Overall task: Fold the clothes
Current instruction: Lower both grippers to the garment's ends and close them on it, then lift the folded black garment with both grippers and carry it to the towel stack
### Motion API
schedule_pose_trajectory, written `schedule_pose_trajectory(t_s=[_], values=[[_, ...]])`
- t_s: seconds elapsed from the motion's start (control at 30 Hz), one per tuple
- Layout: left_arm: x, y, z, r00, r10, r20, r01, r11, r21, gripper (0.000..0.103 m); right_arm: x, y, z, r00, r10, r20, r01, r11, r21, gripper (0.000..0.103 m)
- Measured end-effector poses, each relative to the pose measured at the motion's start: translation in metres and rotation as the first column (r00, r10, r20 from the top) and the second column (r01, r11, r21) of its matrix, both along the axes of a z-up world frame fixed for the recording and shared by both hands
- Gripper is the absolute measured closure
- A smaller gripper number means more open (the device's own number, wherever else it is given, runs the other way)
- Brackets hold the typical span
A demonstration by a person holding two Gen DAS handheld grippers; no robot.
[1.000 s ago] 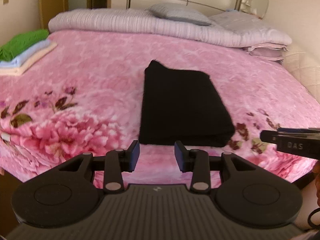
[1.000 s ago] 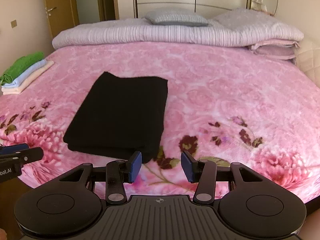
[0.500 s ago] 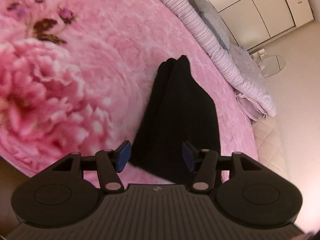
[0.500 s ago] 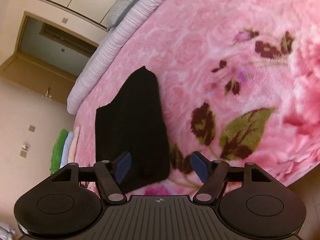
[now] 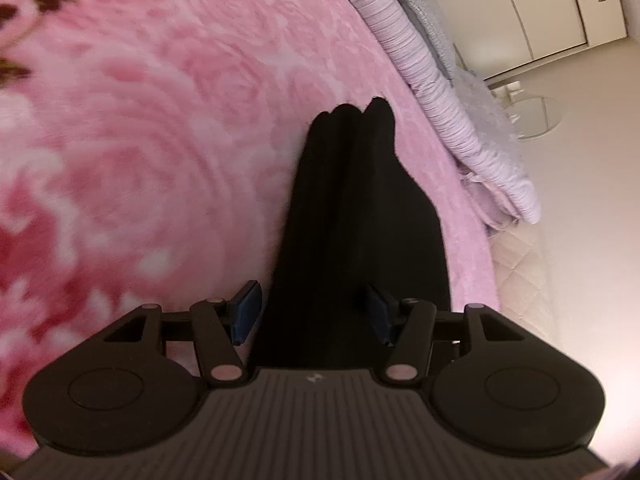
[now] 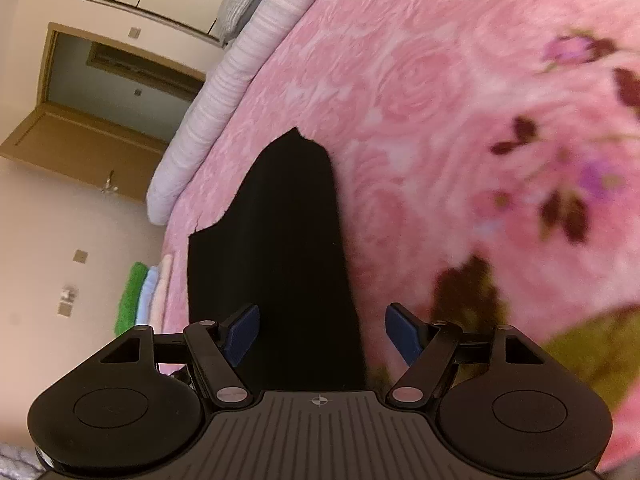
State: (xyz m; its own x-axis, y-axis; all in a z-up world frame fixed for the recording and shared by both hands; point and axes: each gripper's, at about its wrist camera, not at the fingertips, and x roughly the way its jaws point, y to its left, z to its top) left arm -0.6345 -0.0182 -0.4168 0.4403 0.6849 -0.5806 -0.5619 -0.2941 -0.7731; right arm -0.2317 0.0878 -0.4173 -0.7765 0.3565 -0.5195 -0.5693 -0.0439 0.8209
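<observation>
Garment [image 5: 352, 216], black and folded, lies on the pink floral bed [image 5: 160, 120]. Left claw [image 5: 312, 314] and right claw [image 6: 322, 334] both gape wide, each straddling its near edge without gripping.

Black garment [image 5: 352, 216], pink floral blanket [image 5: 160, 120]

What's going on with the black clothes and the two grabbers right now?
Left gripper open, fingers either side of the folded black garment. Right gripper open, at the garment's near edge. Garment flat on the pink blanket. Nothing in the way.
</observation>
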Motion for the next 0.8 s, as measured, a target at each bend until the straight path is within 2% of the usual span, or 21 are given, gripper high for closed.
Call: schedule_pose_trajectory(t_s=[0.17,0.37,0.53,0.63,0.8], values=[[-0.003,0.013,-0.007,0.999,-0.021,0.048,0.02,1.0,0.021,0.054,-0.007,0.018,-0.013,0.998,0.007,-0.069,-0.01,0.999,-0.042,0.03],[-0.004,0.026,-0.014,0.995,-0.067,0.067,0.064,0.997,0.046,0.059,-0.031,0.035,-0.017,0.993,0.104,-0.06,-0.104,0.995,-0.007,0.032],[-0.006,0.03,-0.022,0.992,-0.081,0.101,0.075,0.995,0.062,0.066,-0.04,0.041,-0.026,0.988,0.142,-0.055,-0.141,0.99,0.014,0.049],[-0.006,0.041,-0.021,0.988,-0.102,0.117,0.098,0.994,0.037,0.068,-0.037,0.046,-0.029,0.986,0.151,-0.068,-0.152,0.988,-0.018,0.053],[-0.012,0.05,-0.014,0.984,-0.097,0.151,0.106,0.993,-0.053,0.071,-0.043,0.062,-0.018,0.988,0.154,-0.029,-0.157,0.977,-0.147,0.057]])
